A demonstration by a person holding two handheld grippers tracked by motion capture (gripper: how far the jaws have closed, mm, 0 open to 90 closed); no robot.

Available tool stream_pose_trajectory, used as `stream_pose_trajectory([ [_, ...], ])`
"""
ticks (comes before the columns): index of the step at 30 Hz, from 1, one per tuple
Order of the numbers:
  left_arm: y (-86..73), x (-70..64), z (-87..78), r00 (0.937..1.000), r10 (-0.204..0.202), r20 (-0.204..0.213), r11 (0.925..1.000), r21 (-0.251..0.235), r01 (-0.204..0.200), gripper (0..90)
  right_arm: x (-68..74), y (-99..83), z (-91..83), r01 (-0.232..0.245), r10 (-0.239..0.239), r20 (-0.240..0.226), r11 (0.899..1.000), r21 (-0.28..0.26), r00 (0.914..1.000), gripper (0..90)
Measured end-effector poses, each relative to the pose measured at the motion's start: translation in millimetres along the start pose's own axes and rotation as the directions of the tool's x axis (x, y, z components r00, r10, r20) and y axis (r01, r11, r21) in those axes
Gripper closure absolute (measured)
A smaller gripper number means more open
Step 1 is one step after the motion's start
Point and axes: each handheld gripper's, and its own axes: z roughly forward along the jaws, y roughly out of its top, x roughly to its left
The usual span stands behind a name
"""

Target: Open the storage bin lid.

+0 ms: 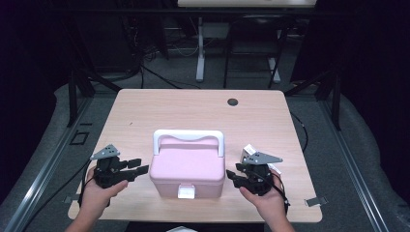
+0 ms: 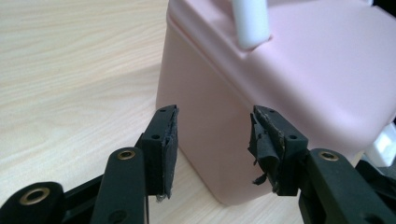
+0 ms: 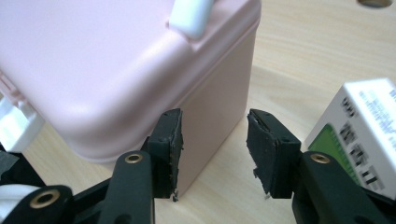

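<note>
Flanking: pink box [image 1: 187,174] near the front edge of the table [image 1: 145,111], between left gripper [image 1: 138,166] and right gripper [image 1: 232,175], lid down, white handle [image 1: 188,137] folded toward the far side, white latch [image 1: 186,192] on the near face.
Left jaws: spread wide, holding nothing, pointed at the box's left corner, just beside it; in the left gripper view [image 2: 212,140] not clearly touching.
Right jaws: likewise spread wide and empty, aimed at the box's right corner in the right gripper view [image 3: 214,144]; contact cannot be told.
Risk, sliding: likely skids across the smooth table if pushed from one side alone; cause would be uneven pressure from the two grippers.
Risk, slipping: smooth rounded corners offer little to bite on; pinching a corner would probably squeeze the box out of the jaws.
Risk, worn pads: torn, curling rubber on the left gripper's pads [image 2: 261,144], so grip there may be weaker than on the right.
Risk, knocking: small white carton [image 3: 359,135] lies just beside the right gripper; easily bumped off its spot by a sideways swing.
Risk, latch: appears shut; lifting the lid without freeing it first would tip the whole box.
Count, boxes: one pink, one small white carton.
Count, handles: one.
Count, latches: one.
Count, grippers: two, each with two jaws.
Count, holes in table: one dark grommet [image 1: 233,102].
</note>
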Motion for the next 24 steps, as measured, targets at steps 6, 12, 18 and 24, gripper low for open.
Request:
stream_pose_trajectory([
  [6,15.7,-2.9,-4.8,0.9998,0.016,0.013,0.9999,0.005,-0.017,51.1,0.5,17.1,-8.0,0.004,-0.004,0.0,0.999,-0.046,1.0,54.8],
  [12,30.9,-6.4,-3.3,0.9992,0.03,0.027,0.9995,0.006,-0.03,49.8,1.7,31.7,-9.8,0.005,-0.006,-0.013,0.997,-0.072,0.9999,54.8],
  [18,44.2,-9.7,4.3,0.9984,0.036,0.043,0.9993,0.009,-0.036,49.5,2.7,44.5,-3.3,0.004,-0.007,-0.031,0.997,-0.08,0.9995,54.8],
  [24,55.6,-9.0,19.1,0.9985,0.043,0.033,0.9986,0.031,-0.044,49.9,4.6,56.1,8.8,0.002,-0.006,-0.046,0.996,-0.086,0.9989,54.8],
])
